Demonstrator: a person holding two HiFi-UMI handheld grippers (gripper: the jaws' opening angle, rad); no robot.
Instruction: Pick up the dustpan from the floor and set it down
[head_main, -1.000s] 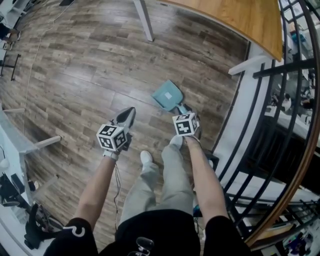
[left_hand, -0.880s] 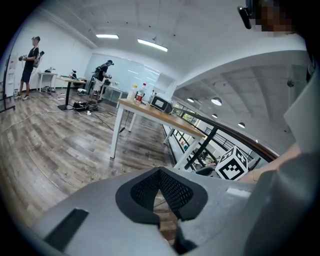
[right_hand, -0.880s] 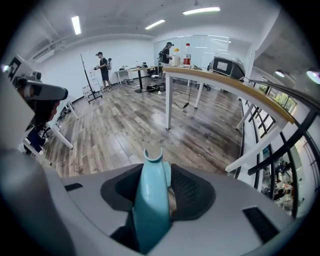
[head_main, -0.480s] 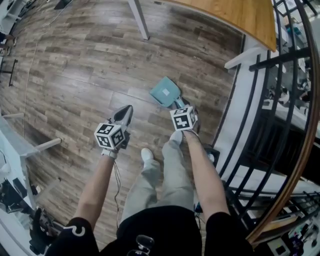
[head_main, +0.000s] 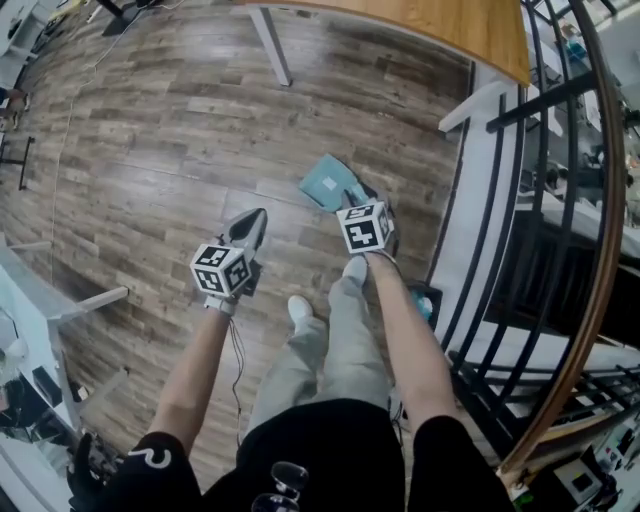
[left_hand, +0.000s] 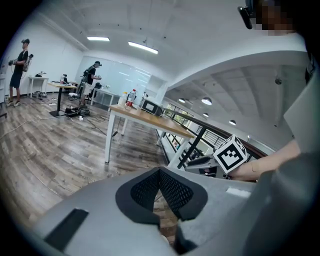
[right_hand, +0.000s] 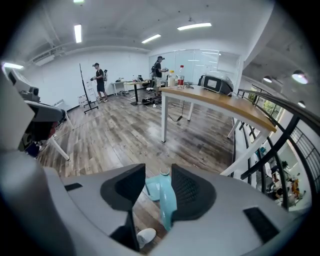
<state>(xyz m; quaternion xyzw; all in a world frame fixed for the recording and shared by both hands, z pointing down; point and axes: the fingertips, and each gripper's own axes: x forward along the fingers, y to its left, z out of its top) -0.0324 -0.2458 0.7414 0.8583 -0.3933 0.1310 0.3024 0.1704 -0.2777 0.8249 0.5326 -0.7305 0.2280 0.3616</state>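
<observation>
The right gripper holds the teal dustpan by its handle. The jaws are partway apart with the handle between the pads, and the pan sticks out past the jaw tips over the wood floor, on the person's side of the bench. The left gripper is empty with its jaws pinched together, farther from the bench than the dustpan and off to its left.

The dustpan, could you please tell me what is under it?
Only wood floor shows around the dustpan, which the right gripper holds. The patch directly beneath is covered by the dustpan itself, so nothing there can be confirmed.
</observation>
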